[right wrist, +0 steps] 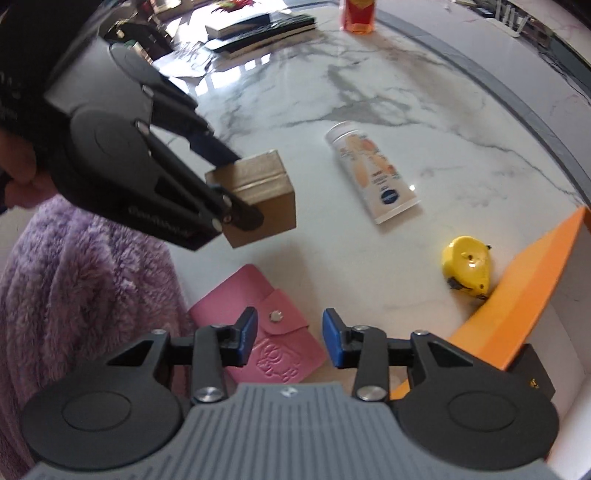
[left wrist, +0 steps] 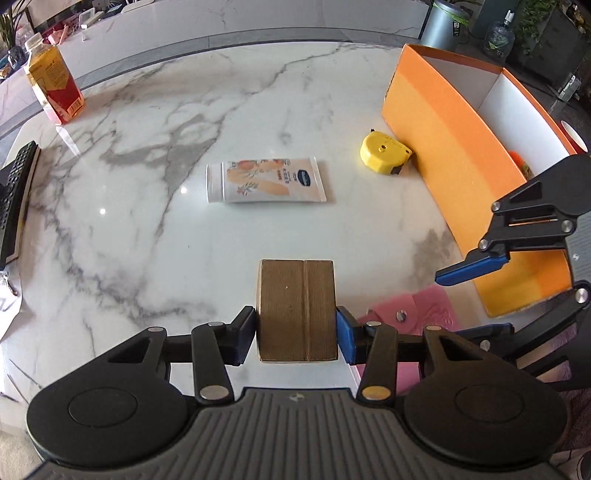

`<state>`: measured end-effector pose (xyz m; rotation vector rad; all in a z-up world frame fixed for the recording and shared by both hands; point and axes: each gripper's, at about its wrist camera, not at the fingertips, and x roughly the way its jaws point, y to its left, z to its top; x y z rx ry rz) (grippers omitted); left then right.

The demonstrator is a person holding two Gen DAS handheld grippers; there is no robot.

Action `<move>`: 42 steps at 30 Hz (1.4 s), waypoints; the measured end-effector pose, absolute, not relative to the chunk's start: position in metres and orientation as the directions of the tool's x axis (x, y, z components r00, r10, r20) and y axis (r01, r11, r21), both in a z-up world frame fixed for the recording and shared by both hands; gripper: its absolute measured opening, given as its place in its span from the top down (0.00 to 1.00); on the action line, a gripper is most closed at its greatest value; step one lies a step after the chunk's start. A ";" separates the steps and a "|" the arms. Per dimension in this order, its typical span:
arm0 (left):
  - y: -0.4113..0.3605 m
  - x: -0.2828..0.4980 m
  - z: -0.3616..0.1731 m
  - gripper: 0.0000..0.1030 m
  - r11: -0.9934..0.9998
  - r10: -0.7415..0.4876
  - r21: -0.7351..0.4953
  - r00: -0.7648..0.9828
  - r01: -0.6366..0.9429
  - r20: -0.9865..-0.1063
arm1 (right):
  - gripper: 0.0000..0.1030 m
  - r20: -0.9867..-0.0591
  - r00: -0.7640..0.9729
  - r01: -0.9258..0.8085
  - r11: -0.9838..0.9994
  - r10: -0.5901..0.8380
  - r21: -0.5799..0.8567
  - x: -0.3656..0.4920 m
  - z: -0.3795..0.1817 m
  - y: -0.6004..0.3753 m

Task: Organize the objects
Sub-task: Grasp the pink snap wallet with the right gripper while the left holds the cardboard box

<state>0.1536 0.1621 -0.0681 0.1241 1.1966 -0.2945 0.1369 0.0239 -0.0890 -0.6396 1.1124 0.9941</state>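
My left gripper [left wrist: 296, 328] is shut on a small brown cardboard box [left wrist: 297, 310] and holds it above the marble table; the box also shows in the right wrist view [right wrist: 258, 201], clear of the table. My right gripper [right wrist: 289, 338] is open and empty above a pink wallet [right wrist: 258, 328]. A white lotion tube [left wrist: 266, 180] lies flat mid-table, also seen in the right wrist view [right wrist: 373, 171]. A yellow tape measure [left wrist: 384, 152] lies against the orange box [left wrist: 443, 155], which has white inner walls.
An orange juice bottle [left wrist: 53, 85] stands at the far left. A black keyboard on a book [left wrist: 14, 199] lies at the left edge. A purple fluffy cloth [right wrist: 81, 280] lies at the near edge beside the wallet. A grey bin [left wrist: 445, 22] stands beyond the table.
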 end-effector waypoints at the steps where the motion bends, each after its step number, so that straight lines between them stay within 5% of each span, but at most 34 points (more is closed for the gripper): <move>1: 0.163 0.149 -0.069 0.48 0.956 -0.158 -0.061 0.329 0.286 -0.931 | 0.58 -0.944 0.099 -0.905 0.423 0.315 0.046 0.134 -0.093 0.026; 9: 0.170 0.133 -0.079 0.48 0.963 -0.174 -0.090 0.331 0.253 -0.927 | 0.57 -0.976 0.070 -0.946 0.325 0.206 0.001 0.122 -0.120 0.035; 18: 0.175 0.128 -0.085 0.48 0.966 -0.189 -0.114 0.338 0.230 -0.922 | 0.32 -0.974 0.143 -0.983 0.139 0.173 -0.120 0.097 -0.132 0.046; 29: 0.176 0.125 -0.085 0.48 0.968 -0.197 -0.122 0.363 0.221 -0.911 | 0.27 -0.978 0.160 -0.963 0.238 0.137 -0.124 0.113 -0.136 0.056; 33: 0.180 0.124 -0.085 0.48 0.969 -0.207 -0.140 0.367 0.202 -0.907 | 0.32 -0.976 0.161 -0.959 0.259 0.150 -0.118 0.111 -0.132 0.054; 42: 0.187 0.124 -0.085 0.48 0.970 -0.225 -0.172 0.374 0.169 -0.900 | 0.75 -0.962 0.153 -0.932 0.357 0.226 -0.064 0.115 -0.100 0.053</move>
